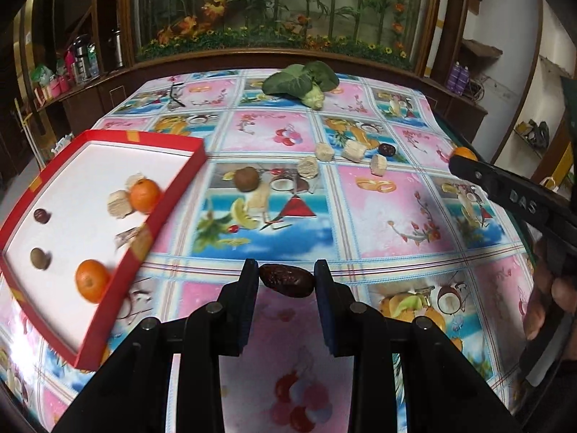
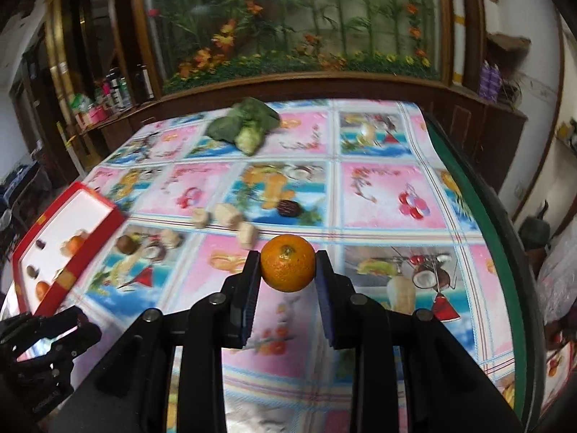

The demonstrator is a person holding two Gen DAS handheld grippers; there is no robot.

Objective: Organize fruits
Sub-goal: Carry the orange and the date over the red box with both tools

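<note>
The box (image 1: 173, 195) lay at the left of the surface (image 1: 378, 223), with two oranges (image 1: 145, 195) in it. Cut pieces (image 1: 307, 167) lay mid-surface, right of the box. Leafy greens (image 1: 299, 79) lay behind them, at the far edge.

Fruit-print table (image 1: 360, 216) — red tray (image 1: 173, 195), leafy greens (image 1: 299, 79), scattered fruit pieces (image 1: 351, 151).

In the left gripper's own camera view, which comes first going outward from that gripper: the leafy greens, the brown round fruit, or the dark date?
1. The dark date, pinched between the left gripper fingertips.
2. The brown round fruit, mid-table, slightly left, just right of the red box.
3. The leafy greens, at the table's far edge, near the middle.
</note>
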